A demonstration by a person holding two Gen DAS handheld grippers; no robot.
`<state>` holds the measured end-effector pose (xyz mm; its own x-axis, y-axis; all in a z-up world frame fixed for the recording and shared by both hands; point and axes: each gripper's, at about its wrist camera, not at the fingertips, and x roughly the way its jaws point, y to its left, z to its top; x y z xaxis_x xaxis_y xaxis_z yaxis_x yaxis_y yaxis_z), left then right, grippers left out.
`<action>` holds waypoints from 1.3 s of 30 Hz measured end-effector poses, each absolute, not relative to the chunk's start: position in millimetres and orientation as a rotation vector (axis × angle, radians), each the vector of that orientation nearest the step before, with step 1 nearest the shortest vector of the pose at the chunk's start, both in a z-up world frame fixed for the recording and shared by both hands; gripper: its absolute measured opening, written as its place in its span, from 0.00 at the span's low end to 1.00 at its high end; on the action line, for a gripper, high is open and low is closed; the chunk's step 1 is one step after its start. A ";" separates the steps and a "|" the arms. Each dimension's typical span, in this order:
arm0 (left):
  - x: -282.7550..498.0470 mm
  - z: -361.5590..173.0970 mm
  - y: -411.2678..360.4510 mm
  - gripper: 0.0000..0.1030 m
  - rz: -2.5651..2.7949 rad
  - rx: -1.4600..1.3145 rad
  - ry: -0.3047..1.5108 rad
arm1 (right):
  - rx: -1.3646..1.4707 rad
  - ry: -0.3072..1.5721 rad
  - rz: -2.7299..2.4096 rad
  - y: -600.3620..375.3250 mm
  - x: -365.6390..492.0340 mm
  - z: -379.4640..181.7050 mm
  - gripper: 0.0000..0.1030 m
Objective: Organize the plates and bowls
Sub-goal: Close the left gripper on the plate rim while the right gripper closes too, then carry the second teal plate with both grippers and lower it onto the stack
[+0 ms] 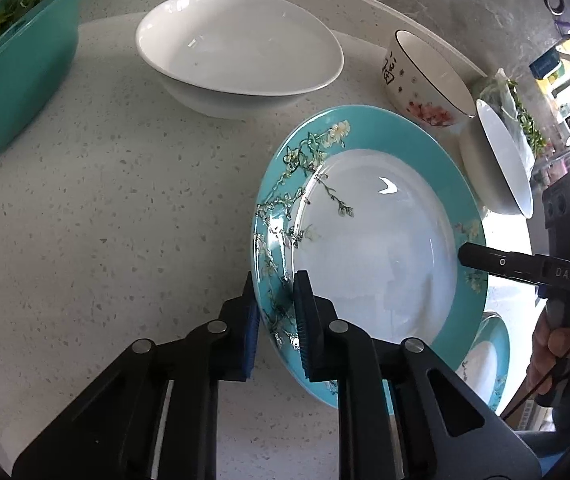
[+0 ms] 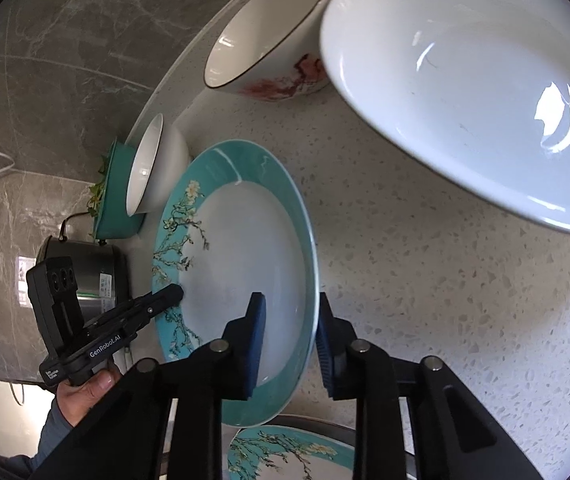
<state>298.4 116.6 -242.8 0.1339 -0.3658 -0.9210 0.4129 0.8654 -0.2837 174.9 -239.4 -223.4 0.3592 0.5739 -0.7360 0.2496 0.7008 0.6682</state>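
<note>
A teal-rimmed plate with a blossom pattern (image 1: 381, 248) is held tilted above the speckled counter (image 1: 105, 220). My left gripper (image 1: 277, 320) is shut on its patterned rim. My right gripper (image 2: 291, 344) straddles the opposite plain rim (image 2: 305, 320) with a visible gap, so it is open; it also shows in the left wrist view (image 1: 481, 260). A second matching plate (image 2: 297, 456) lies below. A large white oval bowl (image 1: 241, 56), a small blossom-painted bowl (image 1: 425, 80) and a small white bowl (image 1: 501, 164) stand behind.
A teal tub of green vegetables (image 1: 9, 64) sits at the far left of the counter. A steel pot (image 2: 85, 276) and bagged greens (image 1: 521, 120) stand by the counter's edge. A grey marble wall (image 2: 65, 60) runs behind.
</note>
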 end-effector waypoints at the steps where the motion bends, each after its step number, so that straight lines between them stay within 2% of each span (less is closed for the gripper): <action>1: 298.5 -242.8 115.9 0.14 -0.566 0.044 1.320 | 0.828 1.218 0.239 -239.9 174.5 -224.5 0.27; 4: 298.4 -242.2 118.5 0.14 -0.568 0.046 1.314 | 0.856 1.212 0.232 -241.8 174.3 -227.5 0.26; 9: 300.7 -242.6 120.9 0.14 -0.568 0.030 1.314 | 0.849 1.215 0.209 -243.3 171.6 -229.5 0.12; 39: 293.5 -246.1 132.7 0.11 -0.605 -0.047 1.339 | 0.833 1.244 0.209 -240.6 166.0 -224.4 0.11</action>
<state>293.5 132.7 -246.1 0.1014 -0.4360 -0.8942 0.3832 0.8466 -0.3693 166.0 -240.6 -224.4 0.3448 0.5648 -0.7498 0.2882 0.6965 0.6572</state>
